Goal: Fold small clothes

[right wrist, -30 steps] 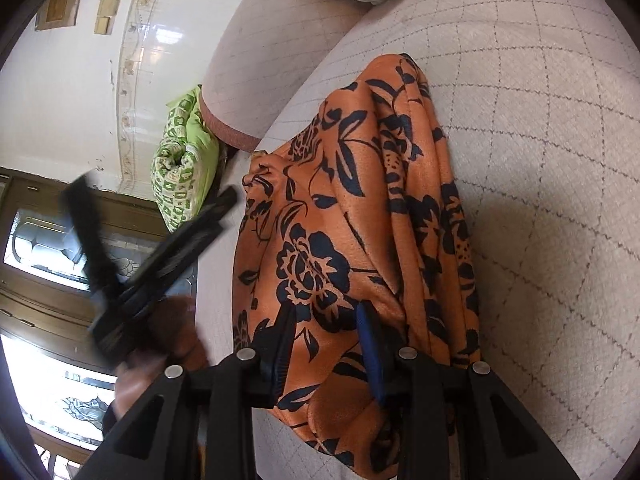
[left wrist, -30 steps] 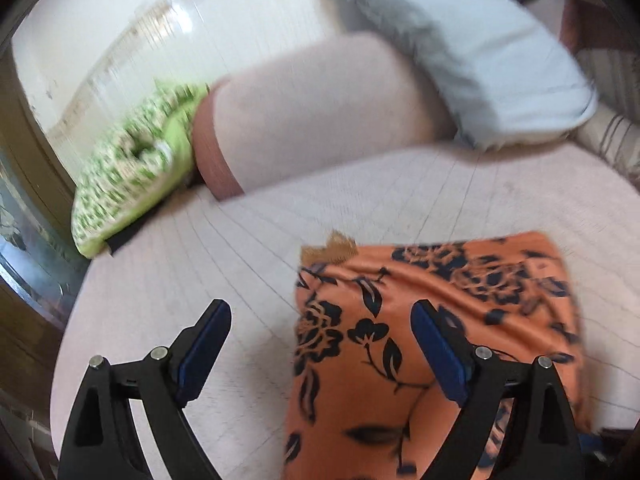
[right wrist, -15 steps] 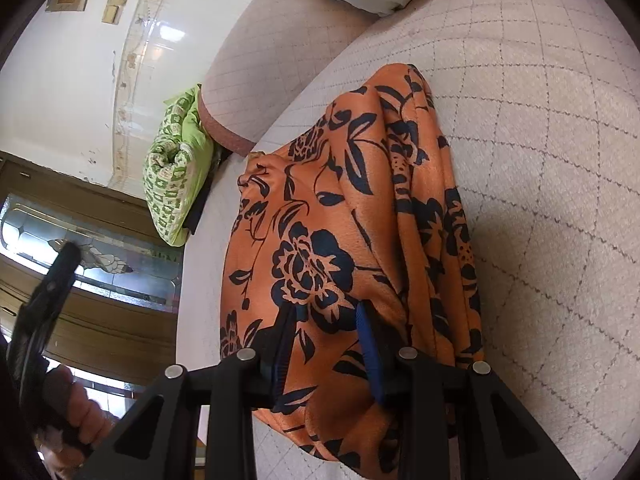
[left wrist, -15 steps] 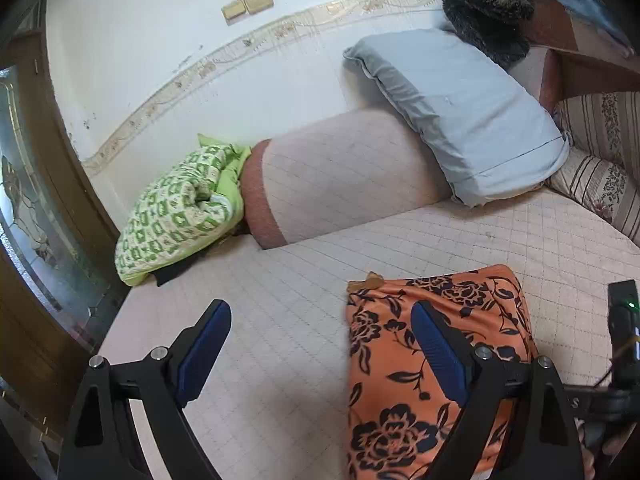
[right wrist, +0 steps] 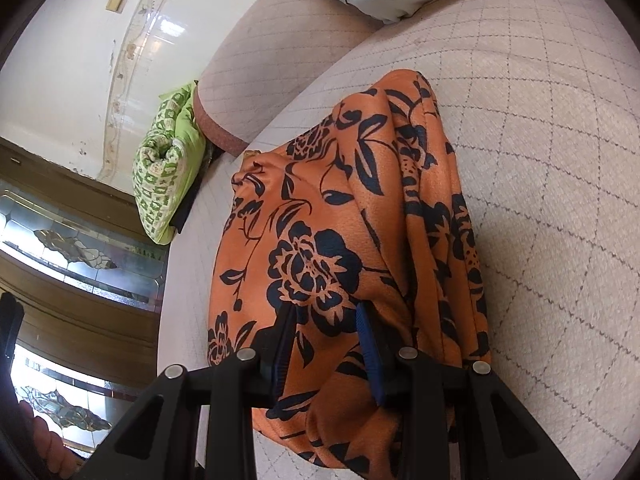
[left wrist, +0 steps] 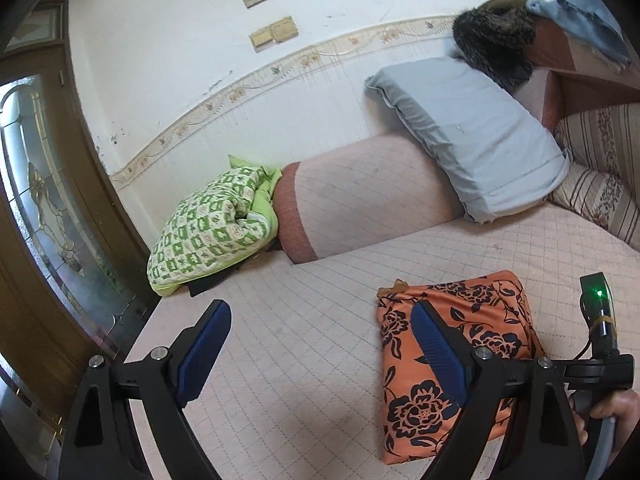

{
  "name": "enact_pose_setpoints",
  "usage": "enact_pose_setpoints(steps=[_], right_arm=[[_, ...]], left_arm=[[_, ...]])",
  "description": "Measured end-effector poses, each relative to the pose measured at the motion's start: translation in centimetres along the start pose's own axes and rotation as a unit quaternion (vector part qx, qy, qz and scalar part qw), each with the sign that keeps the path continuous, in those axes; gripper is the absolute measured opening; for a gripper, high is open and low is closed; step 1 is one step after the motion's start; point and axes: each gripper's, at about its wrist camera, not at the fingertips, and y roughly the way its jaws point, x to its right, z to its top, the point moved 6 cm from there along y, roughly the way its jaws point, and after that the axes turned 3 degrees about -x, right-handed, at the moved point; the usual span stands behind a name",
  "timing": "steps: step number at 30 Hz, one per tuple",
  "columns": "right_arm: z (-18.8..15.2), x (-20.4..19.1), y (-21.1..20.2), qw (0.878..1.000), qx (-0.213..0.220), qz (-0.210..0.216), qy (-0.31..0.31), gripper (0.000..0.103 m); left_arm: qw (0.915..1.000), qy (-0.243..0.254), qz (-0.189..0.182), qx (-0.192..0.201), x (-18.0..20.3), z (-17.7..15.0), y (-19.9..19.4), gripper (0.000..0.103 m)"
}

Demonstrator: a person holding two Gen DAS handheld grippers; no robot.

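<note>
An orange garment with dark blue flowers [left wrist: 484, 320] lies folded into a narrow rectangle on the quilted bed cover [left wrist: 304, 344]. My left gripper [left wrist: 318, 312] hangs open above the bed, its right finger in front of the garment's left edge, with nothing between the pads. In the right wrist view the same garment [right wrist: 340, 200] stretches away from me. My right gripper [right wrist: 325, 312] is shut on a bunched fold at its near end. A hand [left wrist: 612, 404] holding the right gripper shows at the lower right of the left wrist view.
A green checked quilt [left wrist: 208, 232] and a pink bolster [left wrist: 360, 196] lie along the wall. A grey-blue pillow [left wrist: 472, 136] leans on the bolster, beside a striped cushion [left wrist: 600, 192]. A wooden door with glass [left wrist: 40, 200] stands at the left.
My left gripper has risen and drawn back from the garment, so more of the bed and wall shows. Its jaws stay open. The right gripper keeps its hold and has barely moved.
</note>
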Motion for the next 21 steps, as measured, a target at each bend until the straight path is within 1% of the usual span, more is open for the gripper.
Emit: enact_pose_setpoints(steps=[6,10,15,21], right_arm=[[0.1,0.1,0.1,1.000,-0.003,0.005,0.008,0.035],[0.2,0.0,0.2,1.000,-0.005,0.003,0.003,0.035],[0.2,0.1,0.2,1.000,-0.007,0.005,0.004,0.035],[0.2,0.2,0.2,1.000,-0.007,0.004,0.002,0.035]], left_arm=[[0.9999,-0.014,0.006,0.006,-1.3,0.2,-0.5,0.092],[0.9995,-0.026,0.009,0.014,-2.1,0.3,-0.7,0.092],[0.9990,-0.038,0.011,0.018,-3.2,0.2,-0.5,0.092],[0.9984,-0.054,0.011,0.014,-4.6,-0.2,0.2,0.092]])
